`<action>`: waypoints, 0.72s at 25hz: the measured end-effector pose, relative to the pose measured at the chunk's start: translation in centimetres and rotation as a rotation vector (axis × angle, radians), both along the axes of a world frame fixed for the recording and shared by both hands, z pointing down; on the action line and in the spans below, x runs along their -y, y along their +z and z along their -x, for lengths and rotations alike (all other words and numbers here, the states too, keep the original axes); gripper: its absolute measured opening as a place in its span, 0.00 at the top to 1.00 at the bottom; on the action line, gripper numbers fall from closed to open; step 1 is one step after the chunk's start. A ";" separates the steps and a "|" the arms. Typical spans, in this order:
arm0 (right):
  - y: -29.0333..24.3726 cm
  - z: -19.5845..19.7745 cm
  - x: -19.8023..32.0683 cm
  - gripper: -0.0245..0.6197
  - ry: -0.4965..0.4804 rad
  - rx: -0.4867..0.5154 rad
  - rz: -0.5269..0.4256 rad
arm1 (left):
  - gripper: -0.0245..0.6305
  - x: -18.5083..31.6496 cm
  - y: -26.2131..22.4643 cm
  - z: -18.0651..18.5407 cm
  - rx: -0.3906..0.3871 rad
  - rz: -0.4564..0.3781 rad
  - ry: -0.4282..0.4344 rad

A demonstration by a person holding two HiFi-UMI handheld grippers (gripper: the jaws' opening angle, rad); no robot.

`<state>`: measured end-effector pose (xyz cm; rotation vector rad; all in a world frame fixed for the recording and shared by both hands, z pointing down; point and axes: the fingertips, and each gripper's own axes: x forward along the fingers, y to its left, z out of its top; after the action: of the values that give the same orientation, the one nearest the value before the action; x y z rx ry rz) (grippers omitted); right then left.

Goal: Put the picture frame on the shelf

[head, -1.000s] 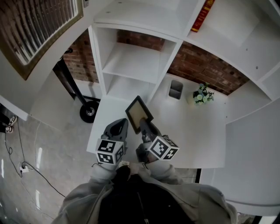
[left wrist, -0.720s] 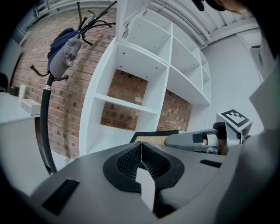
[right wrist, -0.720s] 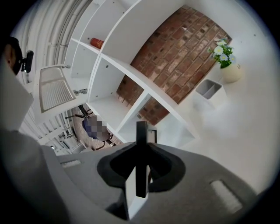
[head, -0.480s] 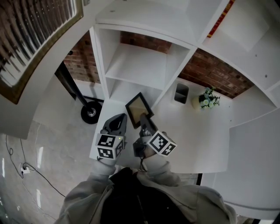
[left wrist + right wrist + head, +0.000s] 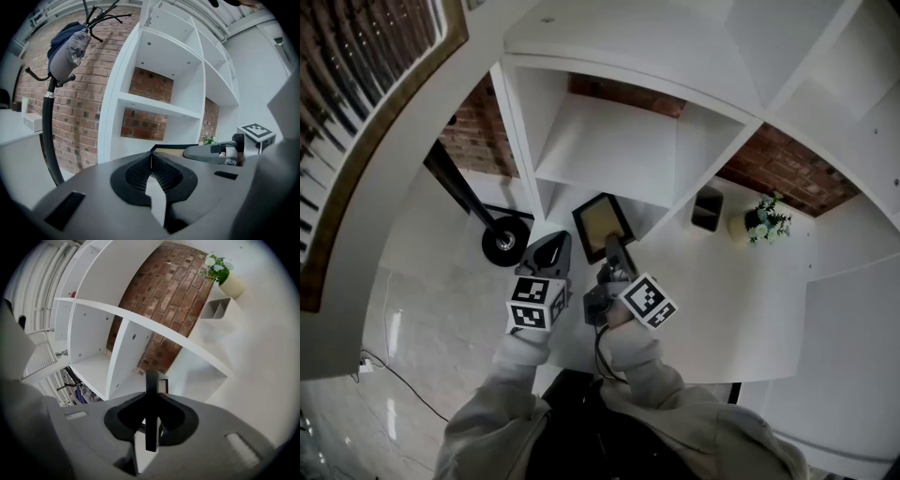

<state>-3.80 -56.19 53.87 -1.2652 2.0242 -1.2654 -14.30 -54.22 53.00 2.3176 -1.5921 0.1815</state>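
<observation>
The right hand-held gripper (image 5: 614, 253), clamped on the black rectangular picture frame (image 5: 602, 223), has come nearer to the white shelf (image 5: 609, 150); the left hand-held gripper (image 5: 551, 255) stays closed.

Light is soft and even, dim in the head view, where the glossy floor (image 5: 412, 319) at the left carries pale reflected streaks. The white shelf (image 5: 609, 141) is bright without glare, its shadows faint. All views bend strongly at the edges; both gripper views have black corners. The left gripper (image 5: 151, 158) and right gripper (image 5: 151, 404) blur near their lenses, and the picture frame (image 5: 151, 380) shows as a dark silhouette.
</observation>
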 end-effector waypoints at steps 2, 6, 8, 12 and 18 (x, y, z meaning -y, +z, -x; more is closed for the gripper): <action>0.6 0.4 0.8 0.87 0.006 0.001 0.005 | 0.95 0.9 0.4 0.3 0.001 0.006 -0.001; 1.7 0.6 1.9 0.87 0.029 0.019 0.014 | 0.95 2.3 1.2 1.0 -0.026 0.028 -0.016; 2.1 0.7 2.3 0.87 0.040 0.031 0.013 | 0.96 2.8 1.7 1.4 -0.043 0.042 -0.027; 3.0 1.0 3.1 0.87 0.062 0.080 0.031 | 0.96 2.9 2.6 1.5 -0.044 0.059 -0.022; 4.5 1.3 4.1 0.87 0.074 0.129 0.064 | 0.96 2.9 3.4 1.3 -0.040 0.071 -0.009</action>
<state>-5.11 -60.32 58.34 -1.2420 1.8446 -1.3506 -15.61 -57.12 56.43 2.2462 -1.5510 0.1848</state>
